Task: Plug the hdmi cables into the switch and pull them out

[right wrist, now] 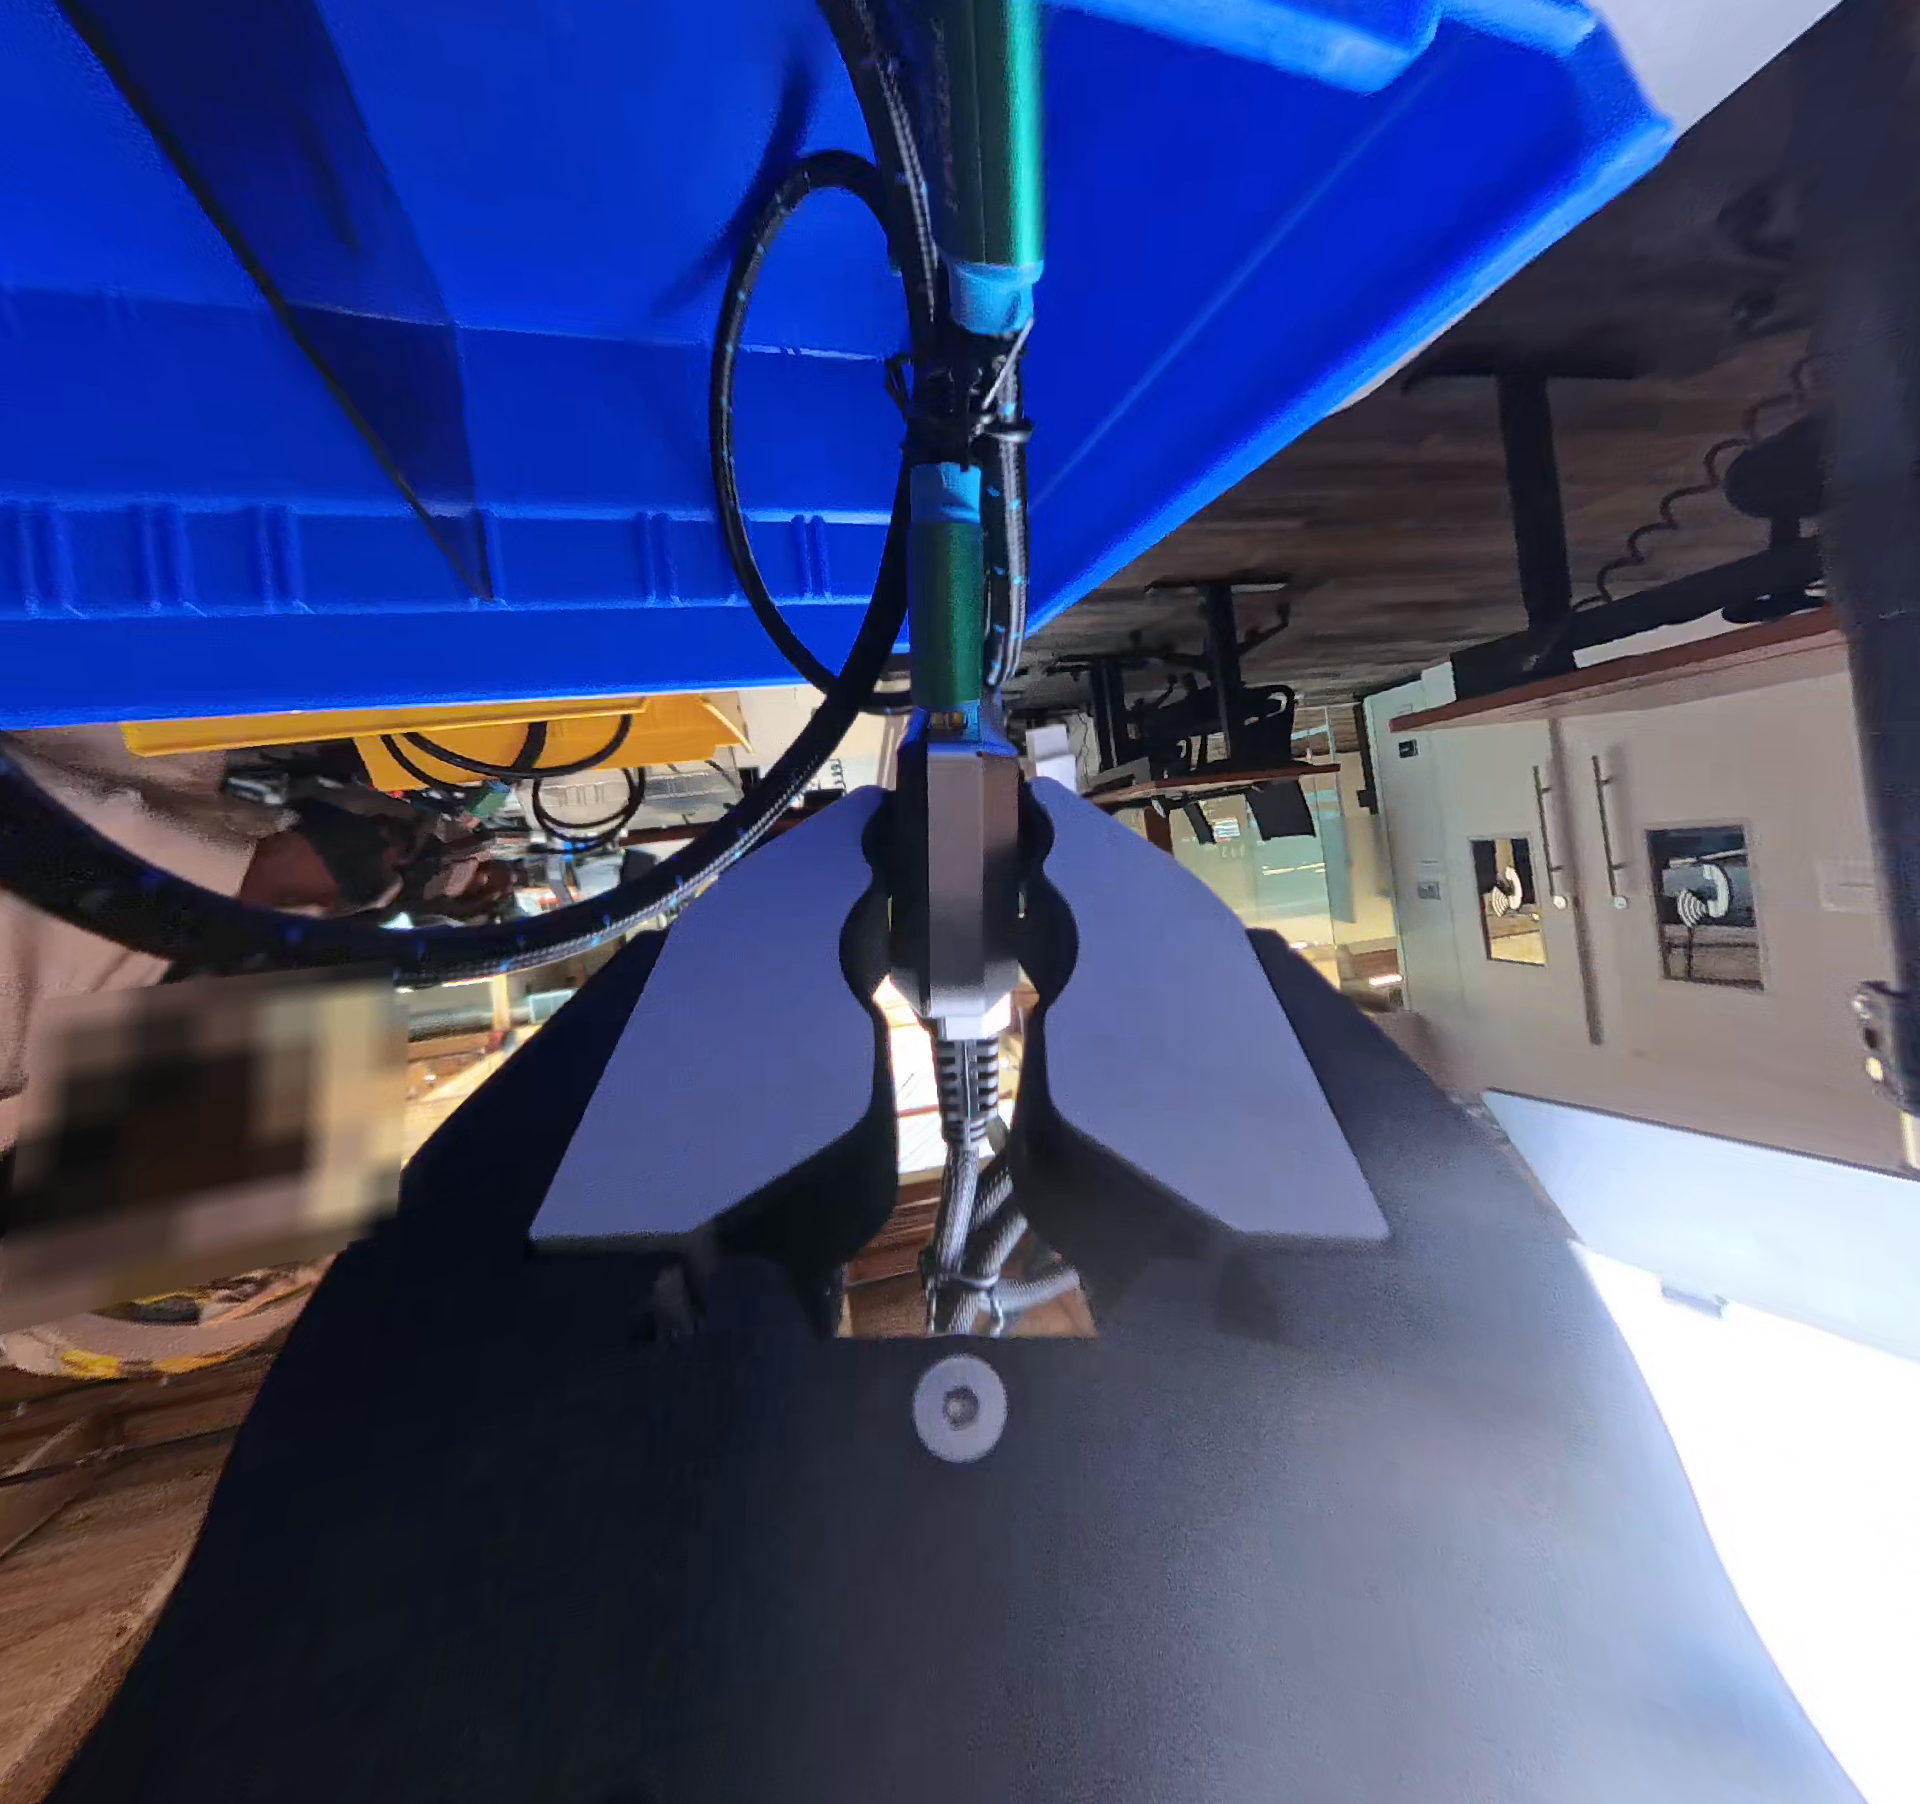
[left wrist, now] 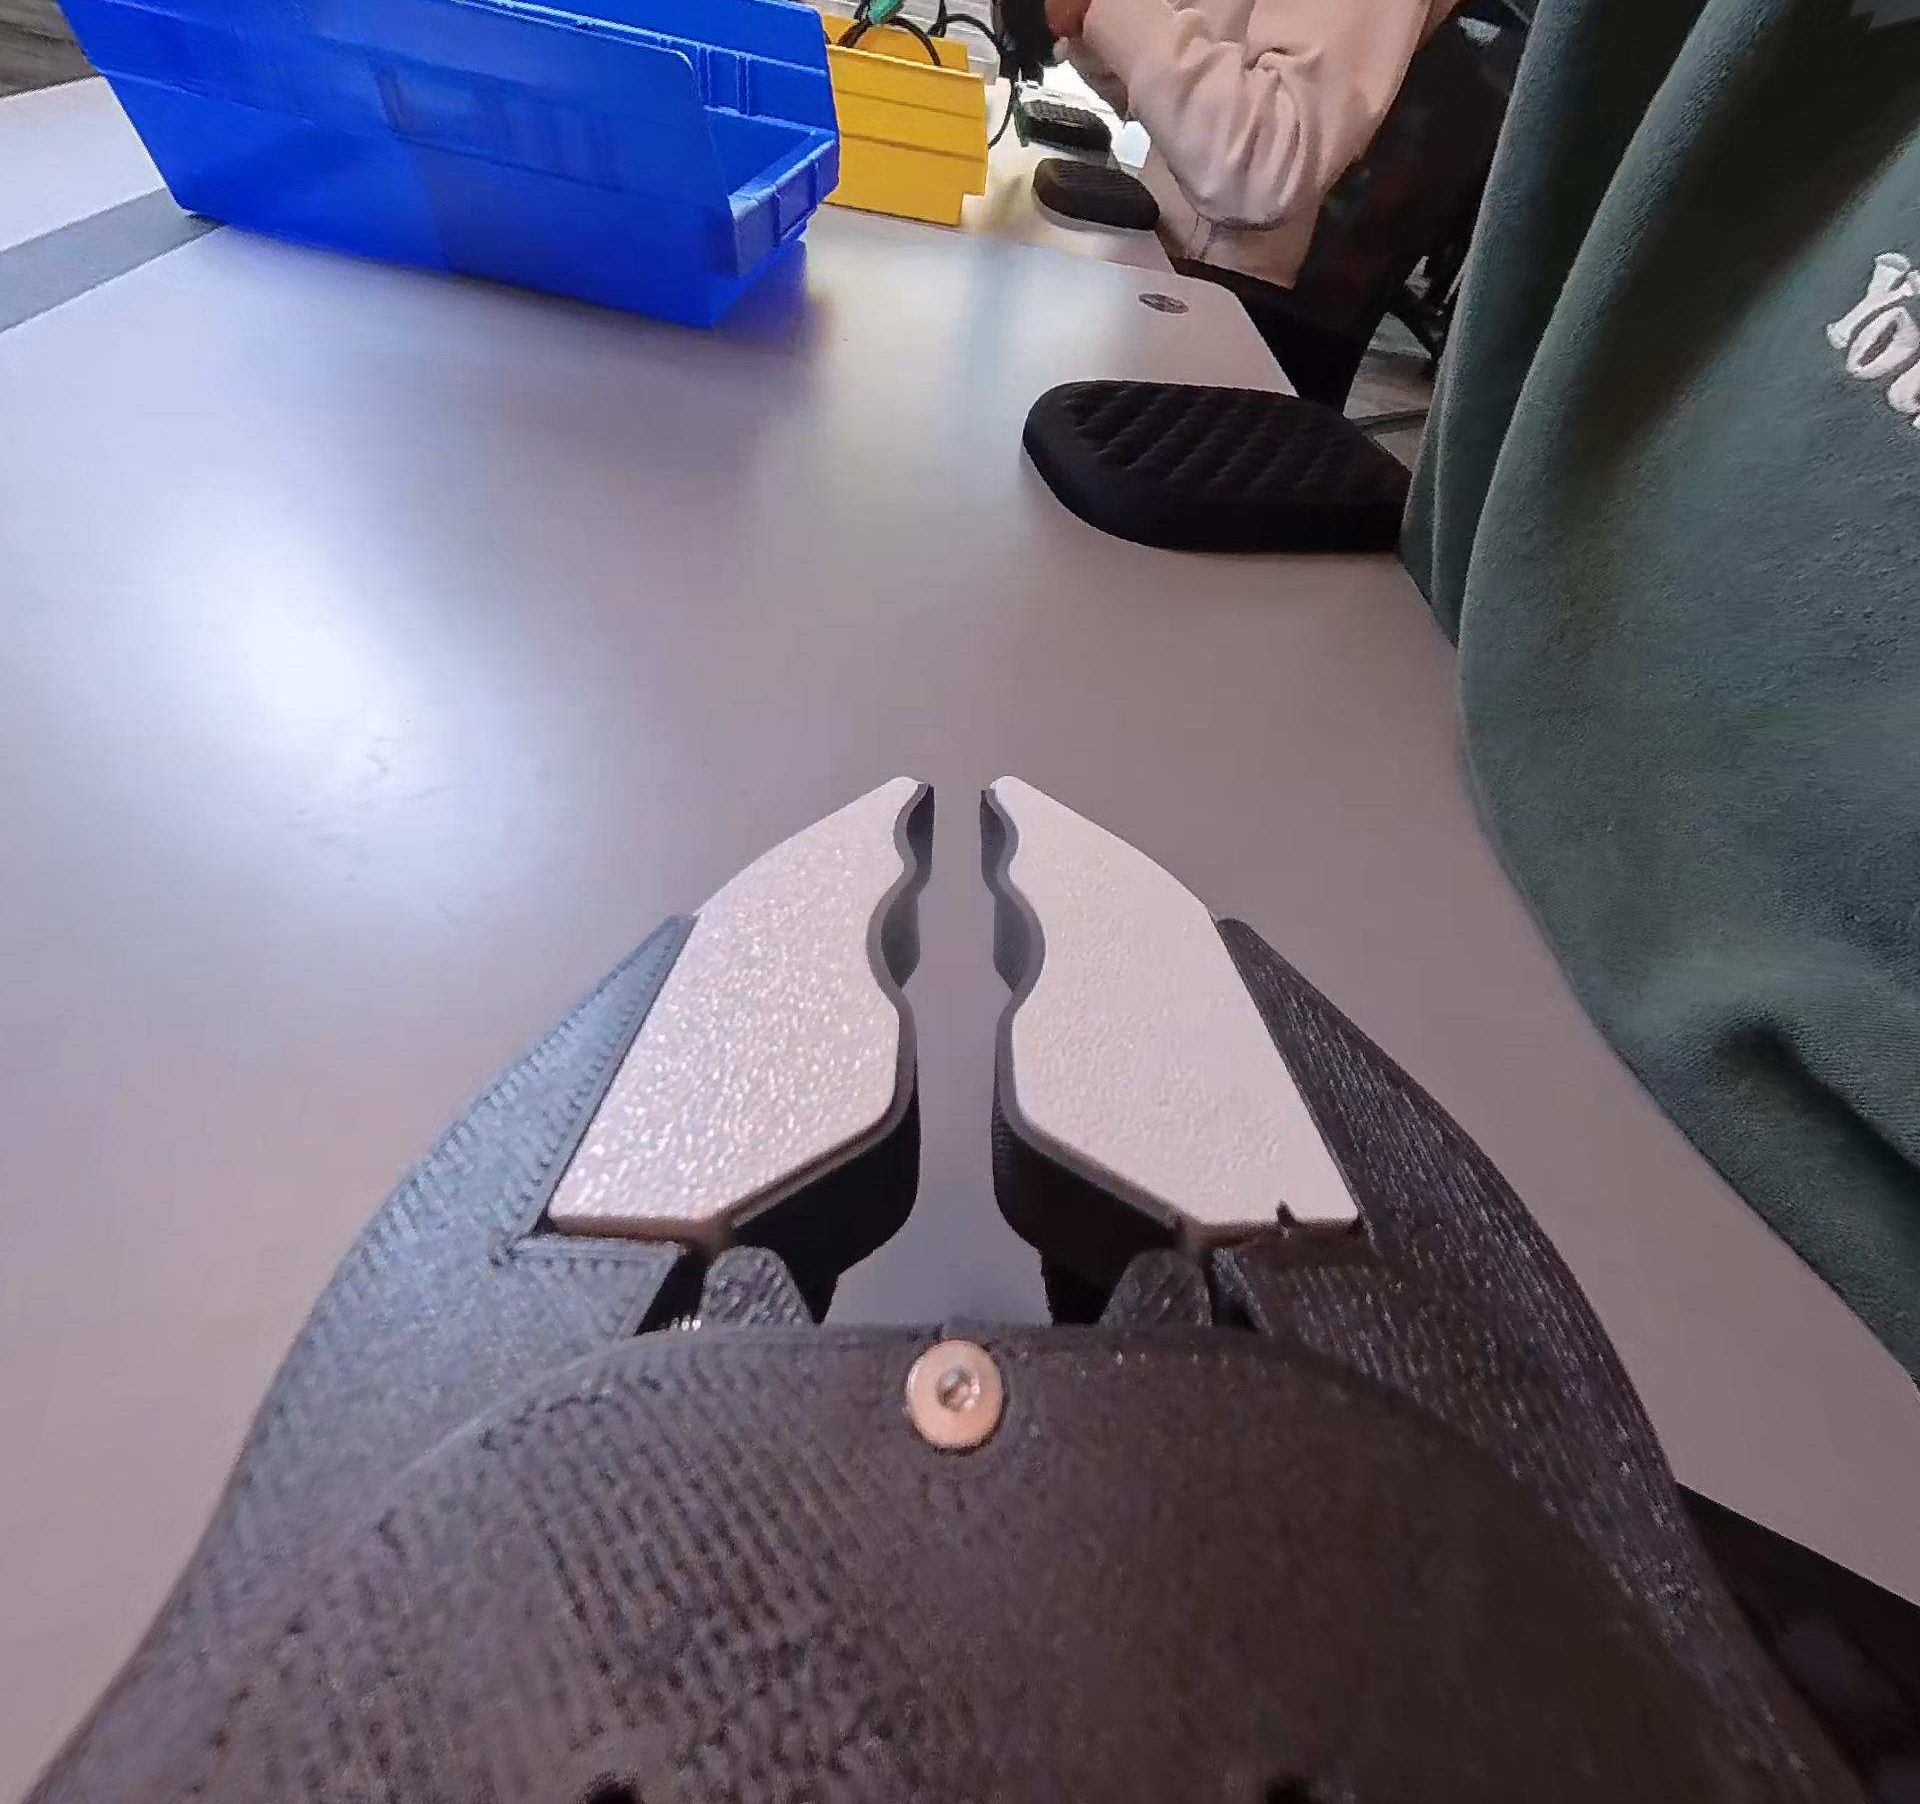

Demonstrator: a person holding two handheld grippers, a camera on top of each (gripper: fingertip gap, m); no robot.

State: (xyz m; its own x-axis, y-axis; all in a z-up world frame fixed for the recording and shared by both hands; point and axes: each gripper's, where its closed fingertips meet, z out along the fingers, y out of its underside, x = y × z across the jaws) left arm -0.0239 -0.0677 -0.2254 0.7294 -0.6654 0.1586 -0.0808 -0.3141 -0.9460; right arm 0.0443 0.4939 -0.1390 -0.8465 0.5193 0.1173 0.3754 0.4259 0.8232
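Open workroom: grey tabletop in the foreground, more desks and black chair bases behind, pale cabinet doors with long bar handles at the far side. The right wrist view is rolled over, so floor and furniture hang upside down.

Left gripper: low over the bare table, pointing level along it. Grey fingers nearly together, a thin slit of table showing between the tips, nothing in them. Just to its right, a person's dark green sleeve along the table edge. Ahead and right, a black ribbed pad lies flat on the table. Well ahead to the left stands a blue bin with cables rising out of it; a yellow bin just beyond it. A second person in a pale sweatshirt sits farther off.

Right gripper: inverted, raised to the mouth of the blue bin. Both pads pressed on a grey metal plug housing, gripped lengthwise between the fingertips. Grey braided lead runs back from it toward the palm. At the front the plug meets a green connector barrel, banded light blue, tied in with a black braided cable that loops out of the bin and sweeps off left.
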